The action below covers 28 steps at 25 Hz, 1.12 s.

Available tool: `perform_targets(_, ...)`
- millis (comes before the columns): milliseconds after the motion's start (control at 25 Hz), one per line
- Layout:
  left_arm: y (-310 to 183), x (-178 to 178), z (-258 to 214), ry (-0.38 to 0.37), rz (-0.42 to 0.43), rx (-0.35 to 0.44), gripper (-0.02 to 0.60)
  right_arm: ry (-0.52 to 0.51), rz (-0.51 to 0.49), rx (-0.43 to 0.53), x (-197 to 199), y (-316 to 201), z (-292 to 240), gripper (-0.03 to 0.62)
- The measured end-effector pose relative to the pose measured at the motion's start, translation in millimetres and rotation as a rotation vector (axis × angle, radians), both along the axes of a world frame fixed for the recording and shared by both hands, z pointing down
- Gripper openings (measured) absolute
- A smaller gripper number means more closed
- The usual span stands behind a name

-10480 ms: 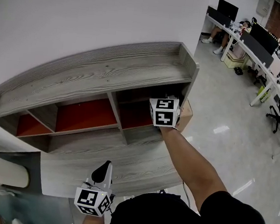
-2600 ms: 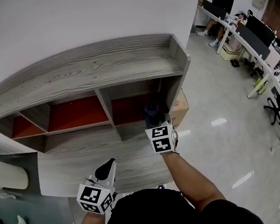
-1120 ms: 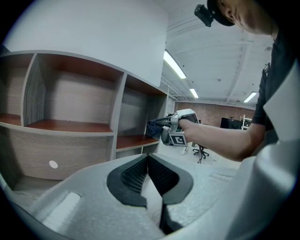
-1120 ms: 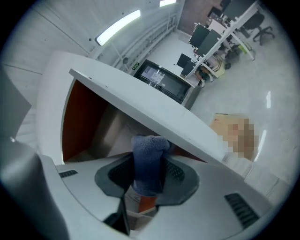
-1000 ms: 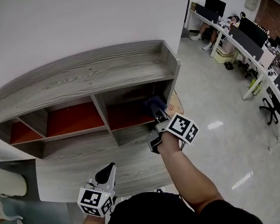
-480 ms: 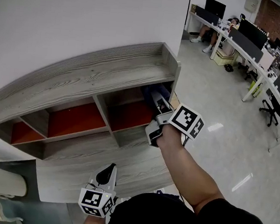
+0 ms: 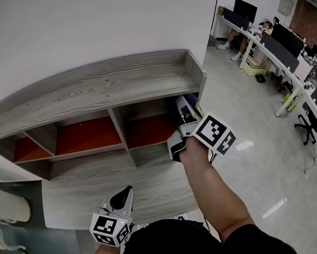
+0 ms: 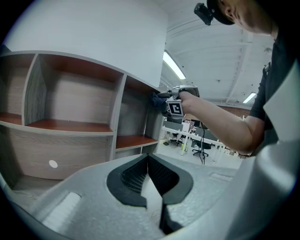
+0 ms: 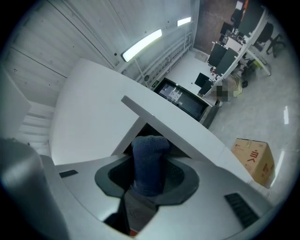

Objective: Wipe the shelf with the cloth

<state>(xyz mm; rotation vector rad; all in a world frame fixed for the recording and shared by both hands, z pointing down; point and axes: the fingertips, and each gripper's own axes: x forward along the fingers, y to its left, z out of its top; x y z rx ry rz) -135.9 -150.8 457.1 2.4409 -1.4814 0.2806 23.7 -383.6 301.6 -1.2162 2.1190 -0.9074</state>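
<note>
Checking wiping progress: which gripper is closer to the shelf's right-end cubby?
Right. The right gripper, shut on the cloth, is up at that cubby's top right corner; the left gripper hangs low before the shelf's bottom front, far from it.

The left gripper (image 8: 149, 168) and the right gripper (image 9: 149, 164) have pale grey moulded plastic shells, each with black ribbed jaw pads set in a dark rounded recess. Each carries a white cube printed with black square markers: the left cube (image 7: 107, 228) and the right cube (image 7: 215, 136). The person wears a black short-sleeved top (image 7: 191, 247), whose sleeve (image 7: 261, 245) leaves the forearm bare.
</note>
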Motion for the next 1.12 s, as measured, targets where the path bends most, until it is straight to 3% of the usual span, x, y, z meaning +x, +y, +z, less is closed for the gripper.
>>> perform_targets(360, 0.1, -2.5, -0.4, -0.002, -0.007, 0.001, 0.010, 0.058, 0.018, 0.021, 0.8, -0.7, -0.4, 0.138)
perform_targets(640, 0.6, -5.1, -2.2, -0.003, -0.016, 0.004, 0.011, 0.166, 0.037, 0.070, -1.0, -0.4, -0.7, 0.138)
perform_targets(1120, 4.3, -17.3, -2.4, -0.004, -0.051, 0.001, 0.011, 0.582, 0.006, 0.256, -55.8, 9.4, -2.2, 0.138)
